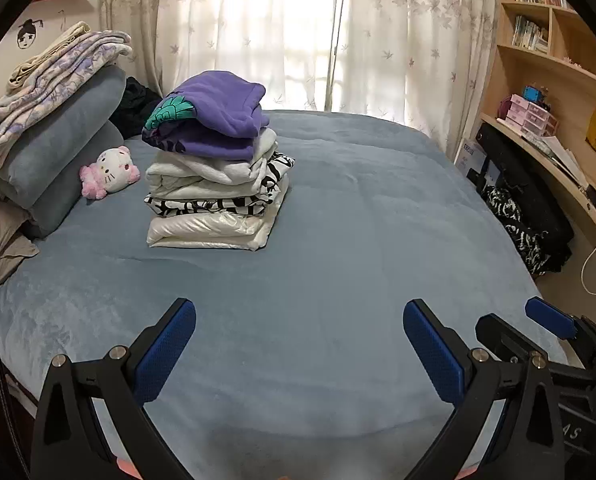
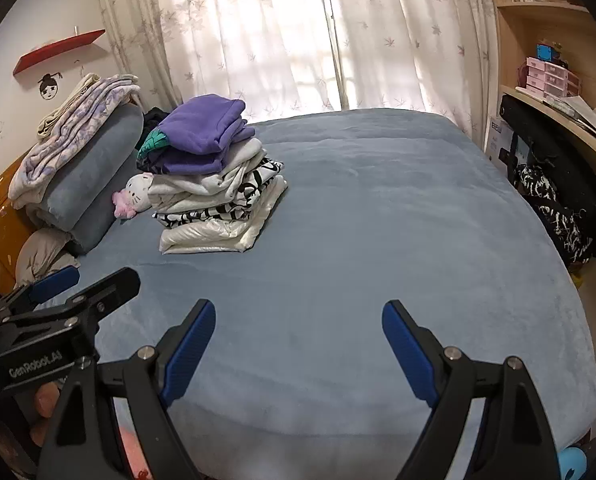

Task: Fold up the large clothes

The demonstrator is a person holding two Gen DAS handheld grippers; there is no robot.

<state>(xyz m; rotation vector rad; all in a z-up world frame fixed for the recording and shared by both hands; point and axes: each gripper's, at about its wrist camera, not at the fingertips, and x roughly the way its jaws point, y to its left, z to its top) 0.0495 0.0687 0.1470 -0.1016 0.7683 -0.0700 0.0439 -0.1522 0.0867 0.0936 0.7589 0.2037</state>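
Both tools are spread wide with nothing between the pads: the left tool and the right tool hang side by side over the bare near half of the bed

The clothes to hand sit in a folded stack on the far left of the bed, just beside a plush toy and near the rolled bedding. A purple fleece tops the stack; a glossy white padded piece lies at the bottom

Judgement: all pieces are soft and limp and will sag from any single grip. The fleece should hold well between the pads; the glossy piece looks slippery and bulky. Best taken with two tools at opposite corners or along a folded edge, gathering several layers

More dark clothing hangs heaped off the right side of the bed, unfolded
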